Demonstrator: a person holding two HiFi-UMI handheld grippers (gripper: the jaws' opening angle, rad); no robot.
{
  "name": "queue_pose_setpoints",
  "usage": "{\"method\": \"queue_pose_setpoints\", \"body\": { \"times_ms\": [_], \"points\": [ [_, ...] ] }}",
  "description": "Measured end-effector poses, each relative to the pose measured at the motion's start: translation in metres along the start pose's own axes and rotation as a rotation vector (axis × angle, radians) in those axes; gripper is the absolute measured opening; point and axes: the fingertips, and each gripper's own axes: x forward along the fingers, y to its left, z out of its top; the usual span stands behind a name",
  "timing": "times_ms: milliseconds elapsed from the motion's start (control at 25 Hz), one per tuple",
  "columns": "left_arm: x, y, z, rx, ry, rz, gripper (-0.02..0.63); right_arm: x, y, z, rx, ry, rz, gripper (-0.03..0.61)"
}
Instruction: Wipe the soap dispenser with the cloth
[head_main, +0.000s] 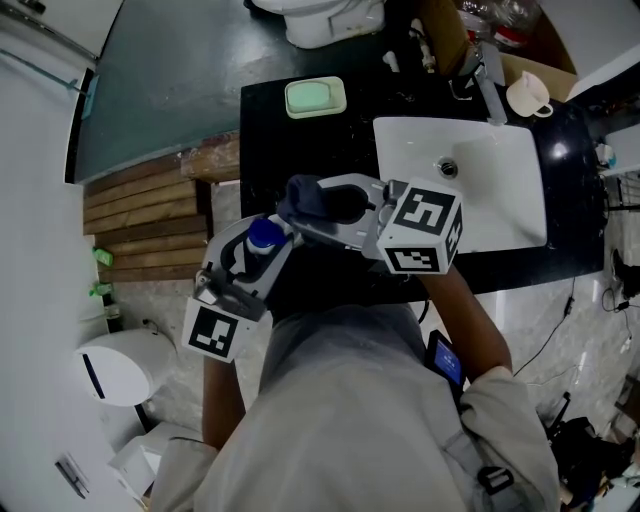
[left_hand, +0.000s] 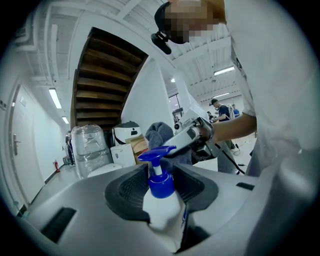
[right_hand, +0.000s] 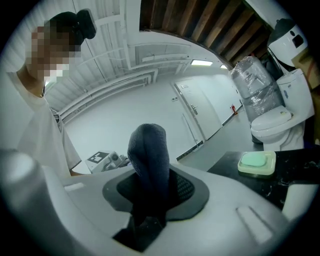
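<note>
The soap dispenser (head_main: 264, 240), a white bottle with a blue pump head, sits upright between the jaws of my left gripper (head_main: 258, 250), which is shut on its body. In the left gripper view the bottle (left_hand: 162, 212) fills the gap between the pads of the left gripper (left_hand: 161, 187), with its pump spout (left_hand: 156, 150) pointing right. My right gripper (head_main: 335, 210) is shut on a bunched dark grey cloth (head_main: 318, 200), held just beyond the pump. The cloth (right_hand: 149, 155) stands up out of the right gripper (right_hand: 150, 197). Whether cloth and pump touch I cannot tell.
A black counter (head_main: 300, 150) carries a white sink (head_main: 505, 205), a faucet (head_main: 490, 85), a cup (head_main: 527, 95) and a green soap dish (head_main: 315, 97). A toilet (head_main: 320, 20) stands beyond it. Wooden slats (head_main: 140, 200) and a white bin (head_main: 120, 365) lie to the left.
</note>
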Motion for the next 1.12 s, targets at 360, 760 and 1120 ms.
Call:
{"method": "queue_pose_setpoints", "body": {
  "times_ms": [360, 760, 1120],
  "points": [
    [0.000, 0.000, 0.001, -0.026, -0.013, 0.008, 0.155, 0.005, 0.017, 0.013, -0.027, -0.009, 0.073, 0.100],
    [0.000, 0.000, 0.001, -0.015, -0.010, 0.006, 0.155, 0.007, 0.021, 0.033, -0.056, -0.029, 0.115, 0.100],
    [0.000, 0.001, 0.000, -0.017, -0.016, 0.015, 0.155, 0.022, -0.006, 0.013, 0.041, 0.029, 0.081, 0.100]
  ]
}}
